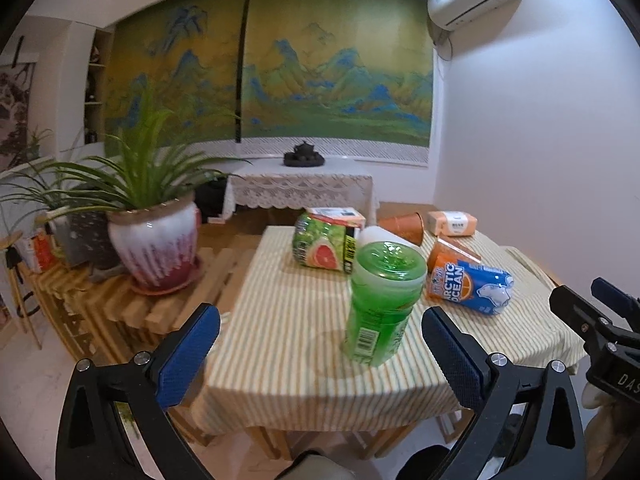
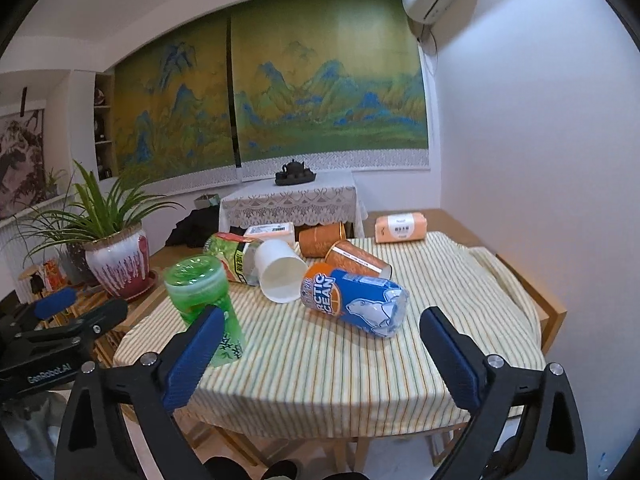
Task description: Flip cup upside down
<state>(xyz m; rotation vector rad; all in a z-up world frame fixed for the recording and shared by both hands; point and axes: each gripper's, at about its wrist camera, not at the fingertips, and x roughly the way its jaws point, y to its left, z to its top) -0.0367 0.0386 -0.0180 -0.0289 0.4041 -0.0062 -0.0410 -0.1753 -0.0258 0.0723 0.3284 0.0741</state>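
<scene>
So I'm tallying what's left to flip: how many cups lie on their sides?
5: the white cup, the blue Arctic Ocean cup, the grapefruit-print cup, and two orange cups, one near and one behind. More may be hidden.

"ARCTIC OCEAN" on blue can [image 1: 470, 286]

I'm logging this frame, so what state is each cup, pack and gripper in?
green cup: standing, base up
white paper cup: on its side
Arctic Ocean cup: on its side
grapefruit-print cup: on its side
orange cups: on their sides
tissue pack: lying flat
left gripper: open
right gripper: open
</scene>
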